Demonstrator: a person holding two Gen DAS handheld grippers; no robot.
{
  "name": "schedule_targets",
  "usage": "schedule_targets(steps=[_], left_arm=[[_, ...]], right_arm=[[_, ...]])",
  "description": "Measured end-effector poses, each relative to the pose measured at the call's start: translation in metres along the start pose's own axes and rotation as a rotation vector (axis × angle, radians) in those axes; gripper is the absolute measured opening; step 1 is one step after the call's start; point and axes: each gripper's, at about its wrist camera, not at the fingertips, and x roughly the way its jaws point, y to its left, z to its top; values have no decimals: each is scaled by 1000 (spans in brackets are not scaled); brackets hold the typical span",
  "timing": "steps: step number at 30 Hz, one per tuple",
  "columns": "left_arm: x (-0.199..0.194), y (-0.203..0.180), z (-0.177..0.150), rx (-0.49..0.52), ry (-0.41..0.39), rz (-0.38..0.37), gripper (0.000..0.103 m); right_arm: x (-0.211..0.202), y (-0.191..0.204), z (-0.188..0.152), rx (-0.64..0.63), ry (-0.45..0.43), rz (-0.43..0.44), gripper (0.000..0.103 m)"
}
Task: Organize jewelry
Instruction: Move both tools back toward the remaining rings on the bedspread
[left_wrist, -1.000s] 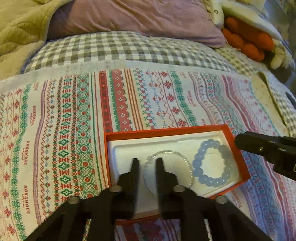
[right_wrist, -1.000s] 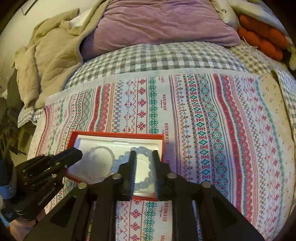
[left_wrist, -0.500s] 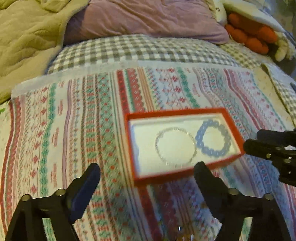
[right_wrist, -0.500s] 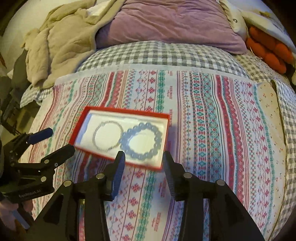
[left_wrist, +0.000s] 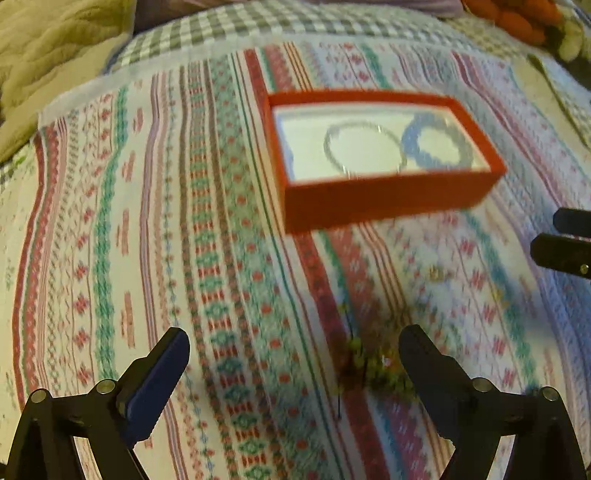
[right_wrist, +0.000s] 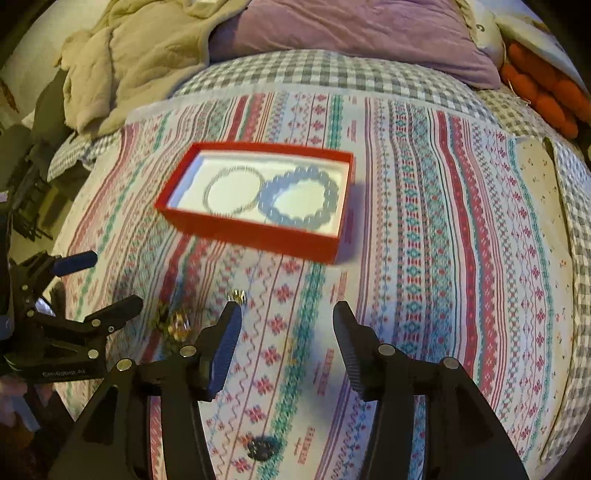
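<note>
Both grippers have backed off the red cardboard box, now spread and empty. From the left wrist, small gold-green jewelry pieces lie on the striped cloth just inside the left gripper, nearer than the right. From the right wrist, the right gripper gapes; "HANDMADE" is woven in the cloth.

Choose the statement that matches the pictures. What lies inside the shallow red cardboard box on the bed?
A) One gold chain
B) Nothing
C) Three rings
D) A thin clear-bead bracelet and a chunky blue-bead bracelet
D: the shallow red cardboard box holds a thin clear-bead bracelet beside a chunky blue-bead bracelet.
</note>
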Motion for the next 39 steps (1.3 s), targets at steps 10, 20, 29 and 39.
schedule_targets(steps=[10, 20, 29, 39], left_arm=[[9, 1, -22, 6, 47, -54, 95], [6, -26, -33, 128, -5, -156, 85], [3, -56, -29, 256, -66, -272, 54], [18, -55, -18, 230, -49, -242, 53]], right_arm=[[16, -6, -29, -23, 92, -24, 55], [16, -16, -51, -10, 154, 10, 55], [15, -5, -76, -48, 209, 73, 55], [14, -3, -91, -77, 222, 79, 55]])
